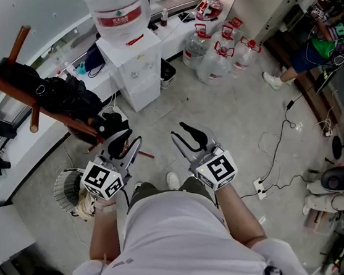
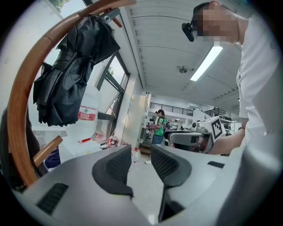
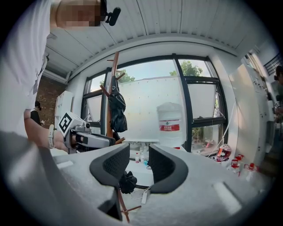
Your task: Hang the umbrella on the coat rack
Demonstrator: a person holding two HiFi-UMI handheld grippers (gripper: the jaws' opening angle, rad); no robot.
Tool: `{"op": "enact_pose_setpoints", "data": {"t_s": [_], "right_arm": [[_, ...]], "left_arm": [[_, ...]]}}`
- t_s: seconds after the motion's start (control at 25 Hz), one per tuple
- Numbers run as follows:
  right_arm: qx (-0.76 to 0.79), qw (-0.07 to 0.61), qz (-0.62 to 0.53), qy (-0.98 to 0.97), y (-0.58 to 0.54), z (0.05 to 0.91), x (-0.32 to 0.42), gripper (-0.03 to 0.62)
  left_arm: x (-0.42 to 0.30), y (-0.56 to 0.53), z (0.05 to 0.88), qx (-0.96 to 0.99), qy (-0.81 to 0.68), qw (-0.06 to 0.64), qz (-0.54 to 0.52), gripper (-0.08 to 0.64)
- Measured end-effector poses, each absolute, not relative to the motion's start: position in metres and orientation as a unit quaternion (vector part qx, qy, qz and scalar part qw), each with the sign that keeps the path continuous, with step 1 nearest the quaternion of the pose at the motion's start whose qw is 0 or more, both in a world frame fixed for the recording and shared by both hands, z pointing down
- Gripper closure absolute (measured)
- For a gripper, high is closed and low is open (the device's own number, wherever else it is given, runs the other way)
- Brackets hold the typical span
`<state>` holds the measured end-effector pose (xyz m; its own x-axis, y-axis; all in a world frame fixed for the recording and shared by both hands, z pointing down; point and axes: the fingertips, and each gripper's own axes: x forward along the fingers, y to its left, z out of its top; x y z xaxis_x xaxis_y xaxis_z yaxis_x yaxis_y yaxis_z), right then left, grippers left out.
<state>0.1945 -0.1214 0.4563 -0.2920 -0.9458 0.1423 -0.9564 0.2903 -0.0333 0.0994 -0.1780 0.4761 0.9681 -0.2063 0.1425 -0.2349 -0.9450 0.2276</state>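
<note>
Your right gripper view alone shows the whole coat rack [image 3: 111, 79], umbrella [image 3: 117, 112] hung; open floor [image 1: 235, 129] ahead; left gripper [image 2: 141, 164], right gripper [image 3: 139, 164] closed, empty.

Your head camera looks steeply down past your chest onto the left gripper [image 1: 128, 142], the right gripper [image 1: 179, 131] and the floor [image 1: 237, 117], with the coat rack [image 1: 16, 91] at its left edge. The left gripper's camera rides low behind its fingers [image 2: 115, 170], faces about level and sits close under the rack. The right gripper's camera faces the windows [image 3: 150, 101] from farther back. Both gripper views share the rack, the umbrella [image 3: 117, 110] and the water bottle [image 3: 170, 119], and each shows the other gripper.
</note>
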Motion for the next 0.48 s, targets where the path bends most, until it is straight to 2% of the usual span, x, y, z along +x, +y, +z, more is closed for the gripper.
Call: {"op": "enact_pose_setpoints", "data": {"t_s": [0.48], "right_arm": [[0.59,0.044,0.068,-0.803,-0.126,0.467,0.186,0.454]], "left_arm": [[0.092,-0.18,0.482,0.983,-0.119,0.129,0.058,0.442]]}}
